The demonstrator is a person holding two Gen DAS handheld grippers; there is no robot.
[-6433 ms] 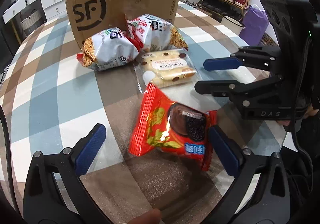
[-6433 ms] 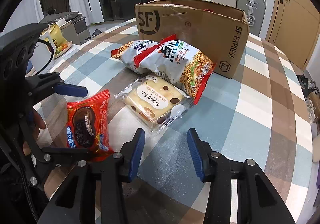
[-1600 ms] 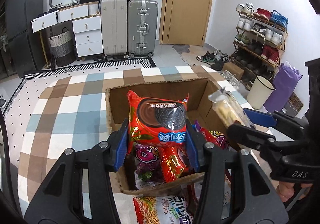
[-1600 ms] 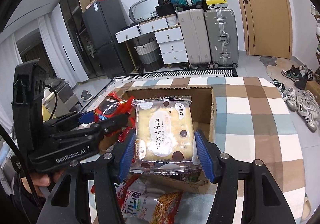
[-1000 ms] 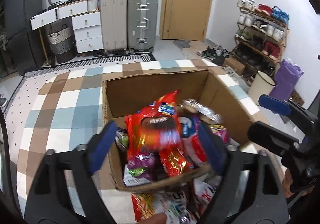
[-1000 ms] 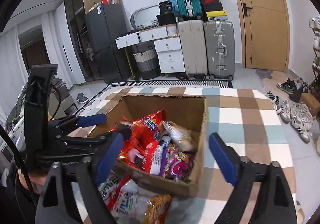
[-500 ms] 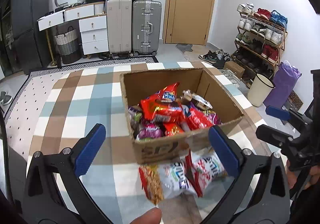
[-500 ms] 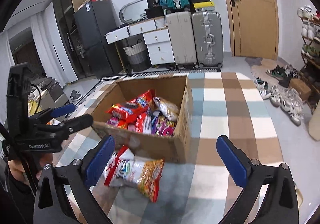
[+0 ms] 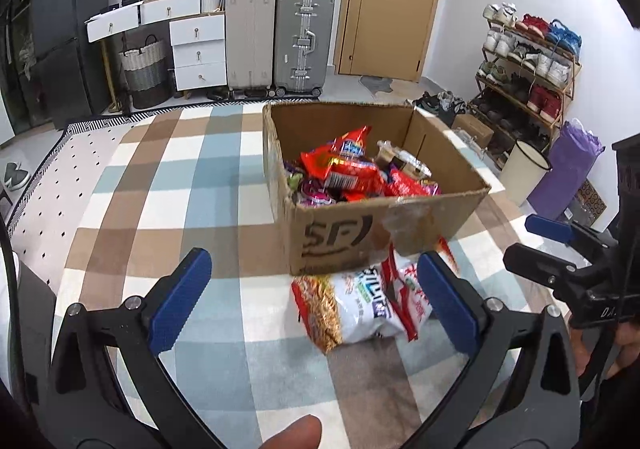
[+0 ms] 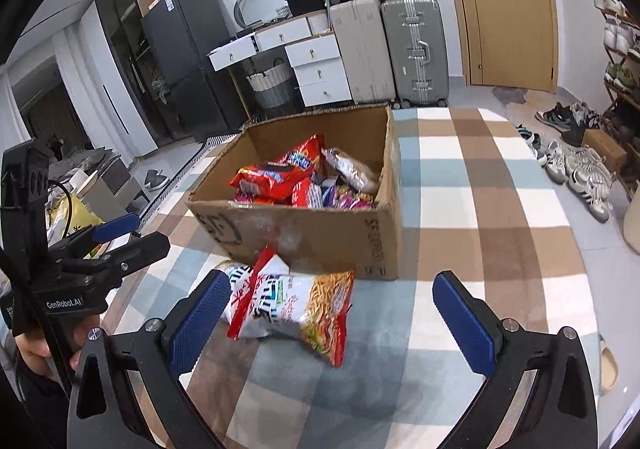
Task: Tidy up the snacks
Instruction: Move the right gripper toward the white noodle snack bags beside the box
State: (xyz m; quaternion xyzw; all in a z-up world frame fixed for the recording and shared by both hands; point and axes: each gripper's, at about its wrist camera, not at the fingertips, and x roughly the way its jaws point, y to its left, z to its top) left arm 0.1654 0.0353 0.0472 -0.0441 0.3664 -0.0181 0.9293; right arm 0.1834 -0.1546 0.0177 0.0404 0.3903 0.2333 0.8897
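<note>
An open cardboard box stands on the chequered table, filled with snack packets. On top lie a red cookie packet and a clear cake packet. Two noodle bags lie overlapping on the cloth against the box's near wall. My left gripper hangs open and empty in front of the box, with the bags by its right finger. My right gripper is open and empty too, over the bags' right side.
The chequered tablecloth spreads wide to the left of the box and to its right. Beyond the table stand suitcases, white drawers, a shoe rack, a bin. A fingertip shows at the bottom.
Both grippers let their packets drop into the box, opened wide and drew back from it. The two noodle bags in front of the box have come into full view.
</note>
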